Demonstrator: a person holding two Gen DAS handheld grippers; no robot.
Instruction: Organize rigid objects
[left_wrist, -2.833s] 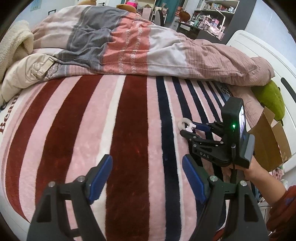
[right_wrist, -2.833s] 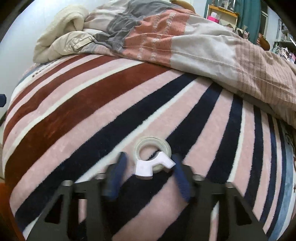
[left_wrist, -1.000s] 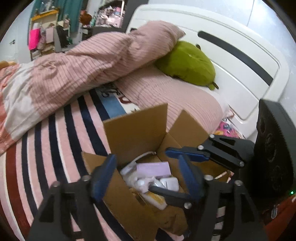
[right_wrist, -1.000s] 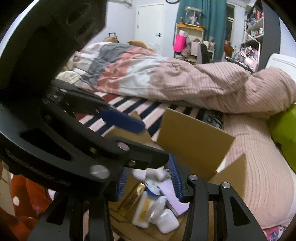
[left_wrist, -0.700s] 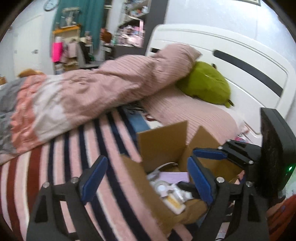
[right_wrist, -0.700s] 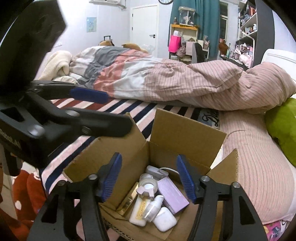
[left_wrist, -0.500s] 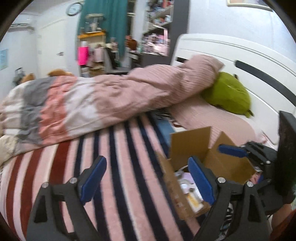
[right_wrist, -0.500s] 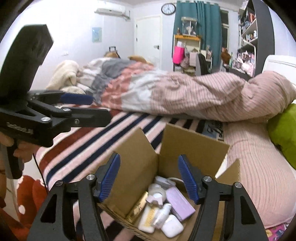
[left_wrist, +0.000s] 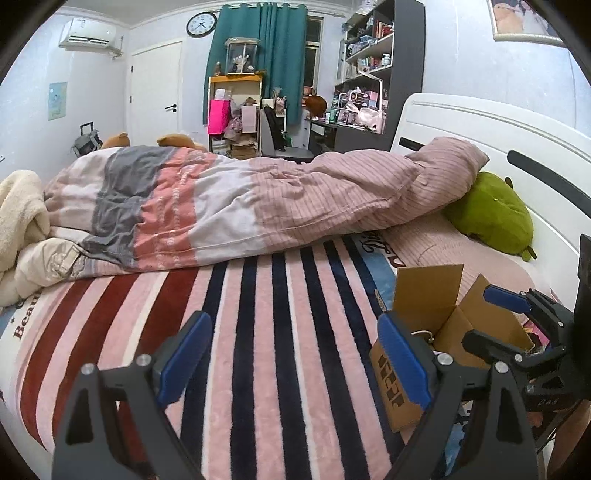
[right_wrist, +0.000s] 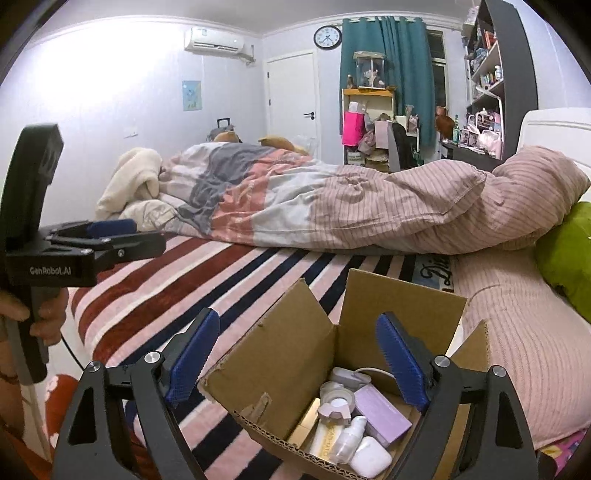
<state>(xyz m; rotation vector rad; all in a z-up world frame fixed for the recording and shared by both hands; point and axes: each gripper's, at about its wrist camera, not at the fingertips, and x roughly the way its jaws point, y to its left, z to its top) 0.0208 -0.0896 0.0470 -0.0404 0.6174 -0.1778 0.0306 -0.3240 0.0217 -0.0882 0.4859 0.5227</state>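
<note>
The right gripper (right_wrist: 297, 363) hangs over the open cardboard box (right_wrist: 295, 354) at the near edge of the bed, its jaws opening wide with nothing pinched between the blue pads (right_wrist: 400, 363) — only the box's flaps and contents show through the gap. Inside the box lie the task's things: a tape roll (right_wrist: 336, 400) in its white dispenser, a lilac packet (right_wrist: 382, 411), a small pump bottle (right_wrist: 349, 441), a white earbud case (right_wrist: 371, 459) and a cream tube (right_wrist: 325, 441), all packed close together. The left gripper (left_wrist: 295, 360) is also spread wide and empty, aimed across the striped blanket (left_wrist: 280, 332), which shows no loose item in either view. By the look of it, this is the release step of a drop into the box, and possibly the last one. The next move seems to call for lifting the right gripper clear of the flaps without catching them, then scanning the bed for anything rigid left out — the rumpled duvet (left_wrist: 258, 199) could be hiding something.
</note>
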